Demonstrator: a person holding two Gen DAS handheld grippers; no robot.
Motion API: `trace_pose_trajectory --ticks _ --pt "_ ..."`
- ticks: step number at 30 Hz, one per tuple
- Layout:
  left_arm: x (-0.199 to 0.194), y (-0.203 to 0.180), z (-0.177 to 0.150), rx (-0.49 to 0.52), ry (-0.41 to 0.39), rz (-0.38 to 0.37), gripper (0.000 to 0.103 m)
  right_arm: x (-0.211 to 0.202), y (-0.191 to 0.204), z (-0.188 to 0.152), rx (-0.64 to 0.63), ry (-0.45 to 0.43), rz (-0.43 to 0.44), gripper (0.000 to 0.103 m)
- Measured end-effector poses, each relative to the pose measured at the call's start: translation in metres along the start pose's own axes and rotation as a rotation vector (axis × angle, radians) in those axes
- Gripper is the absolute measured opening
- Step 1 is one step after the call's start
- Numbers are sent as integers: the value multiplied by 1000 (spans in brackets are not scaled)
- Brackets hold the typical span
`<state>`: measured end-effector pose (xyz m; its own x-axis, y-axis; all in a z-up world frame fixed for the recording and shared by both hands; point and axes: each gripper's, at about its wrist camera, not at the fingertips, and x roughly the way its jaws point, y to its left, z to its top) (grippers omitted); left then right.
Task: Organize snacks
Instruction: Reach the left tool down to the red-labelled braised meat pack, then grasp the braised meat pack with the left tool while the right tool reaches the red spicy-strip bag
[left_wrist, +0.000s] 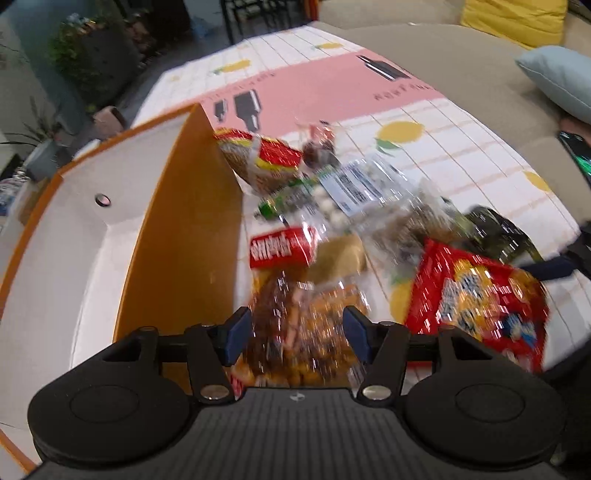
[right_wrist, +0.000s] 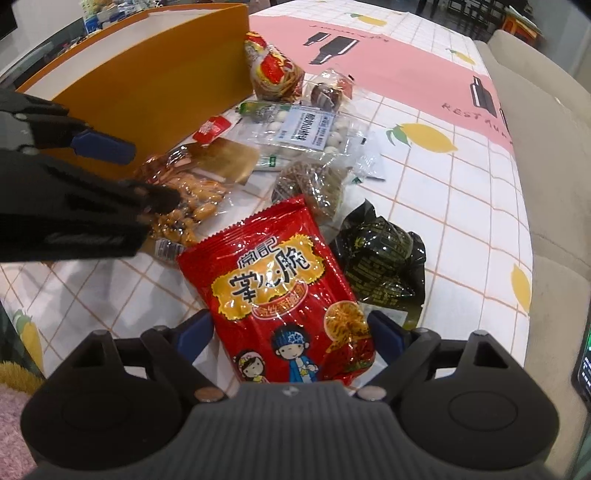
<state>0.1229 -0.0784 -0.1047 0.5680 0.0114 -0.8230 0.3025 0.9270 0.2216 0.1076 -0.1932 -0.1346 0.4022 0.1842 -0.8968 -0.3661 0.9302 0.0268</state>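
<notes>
Orange cardboard with a white inside makes the big open box (left_wrist: 173, 236), which stands on the bench (right_wrist: 461, 192) under a lemon-print cloth; it looks empty as far as both views show. Just beside its wall lies the heap of snacks. The largest is the red foil packet (right_wrist: 291, 306), lying flat at the near side of the heap. It should be light and puffy, with a crinkly, slippery skin and brittle content, so a soft hold across its width or on the sealed edge seems best. The clear bag of brown and golden pieces (left_wrist: 306, 328) lies nearer to the box; it looks soft and a little heavier, and is best taken at its middle. A dark green packet (right_wrist: 380, 258) touches the red one.

The right gripper (right_wrist: 291, 339) points steeply down, its jaws spread to both sides of the red packet's lower end; the pads do not seem to press yet. The left gripper (left_wrist: 299, 332) also tilts downward, spread around the clear bag, not yet squeezing it.
</notes>
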Motion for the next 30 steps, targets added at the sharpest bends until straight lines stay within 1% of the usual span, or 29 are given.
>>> trace_pose_trajectory --ticks 3,6,8,9,10,11,12,13,15,16,17,19,20,21,24,28,29,30 --pt "10 -6 5 0 -12 57 67 1 1 1 5 -2 5 87" --pt "18 -13 6 32 -31 120 67 2 1 0 6 -2 10 85" --pt "22 -17 5 61 -36 154 65 2 -1 0 11 -1 15 85" --pt "23 -18 5 73 -38 166 60 2 -1 0 16 0 19 85" --pt "23 -19 4 80 -41 164 52 2 -2 0 21 0 23 85" --pt "23 -19 4 81 -44 150 47 2 -2 1 26 0 28 84" --pt "23 -18 4 79 -43 134 34 2 -2 1 30 -1 33 83" --pt "21 -19 3 80 -45 129 30 2 -3 1 36 -1 36 83" --pt "18 -20 2 88 -59 133 27 1 -3 1 42 -3 45 81" --pt "15 -20 2 88 -67 135 23 1 -3 2 46 -3 51 80" --pt "11 -21 1 89 -79 137 10 0 -3 2 50 -3 56 79" --pt "2 -21 2 102 -108 149 8 -1 -4 2 60 -3 64 78" --pt "-2 -19 3 96 -114 140 8 -2 -3 2 65 -3 66 77" --pt "-6 -16 2 84 -117 125 7 -3 -4 2 38 52 114 76" --pt "-19 -10 0 59 -129 121 3 -6 -5 2 56 46 119 74" --pt "-43 -4 -5 48 -173 114 0 -13 -5 2 60 26 119 73" --pt "-49 -4 -5 46 -181 107 0 -15 -4 2 59 21 119 73" --pt "-55 -2 -6 35 -185 85 0 -17 -4 2 58 16 120 73"
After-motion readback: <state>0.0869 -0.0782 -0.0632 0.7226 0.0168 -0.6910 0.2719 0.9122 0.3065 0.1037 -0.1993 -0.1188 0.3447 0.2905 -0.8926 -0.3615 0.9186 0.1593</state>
